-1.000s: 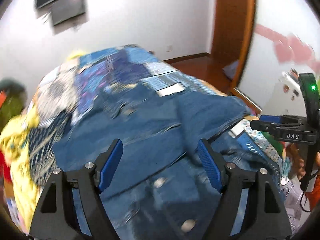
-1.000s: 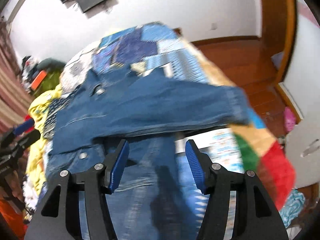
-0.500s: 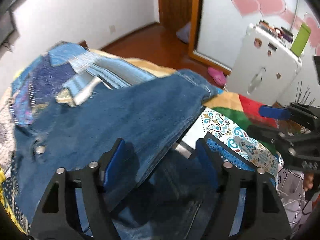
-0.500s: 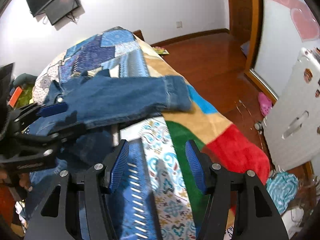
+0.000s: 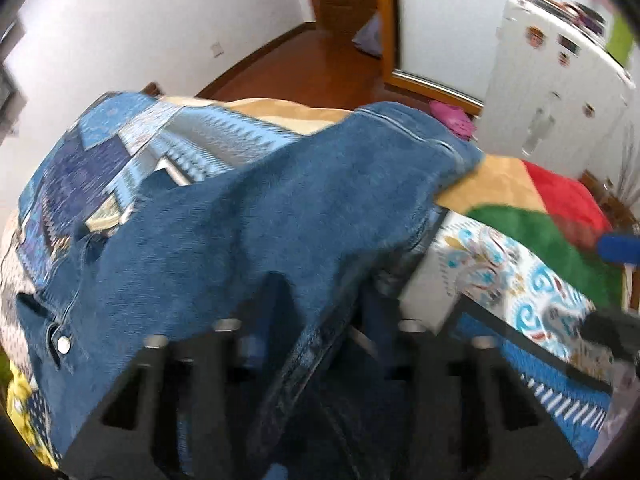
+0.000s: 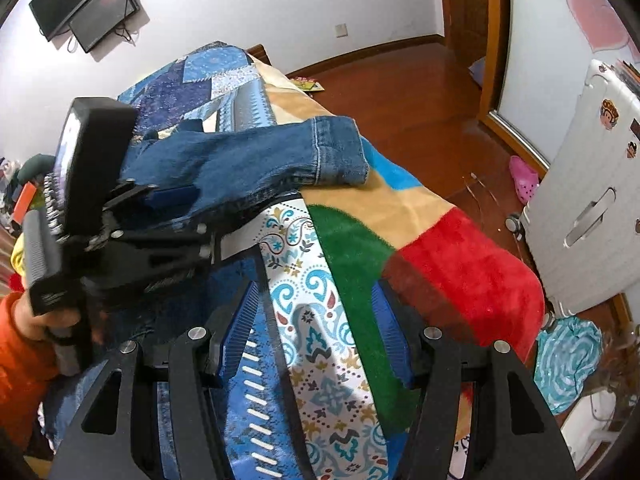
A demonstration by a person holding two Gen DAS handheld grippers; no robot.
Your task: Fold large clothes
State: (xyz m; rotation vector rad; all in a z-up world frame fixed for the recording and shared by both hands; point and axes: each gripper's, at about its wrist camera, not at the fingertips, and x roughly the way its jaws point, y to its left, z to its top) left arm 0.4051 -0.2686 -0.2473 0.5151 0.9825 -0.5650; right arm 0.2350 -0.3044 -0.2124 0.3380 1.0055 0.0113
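My denim jacket is blue; the blanket shows red, green, tan blocks; my claw's pads are blue.

left tool closing, right tool open

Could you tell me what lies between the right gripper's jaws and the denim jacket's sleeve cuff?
In the right wrist view, only the patterned bedspread lies between the right gripper and the denim jacket's sleeve cuff; its white paisley and green patches fill that stretch.

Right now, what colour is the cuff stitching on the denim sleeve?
Pale, whitish thread on the blue denim sleeve; clearest in the right wrist view.
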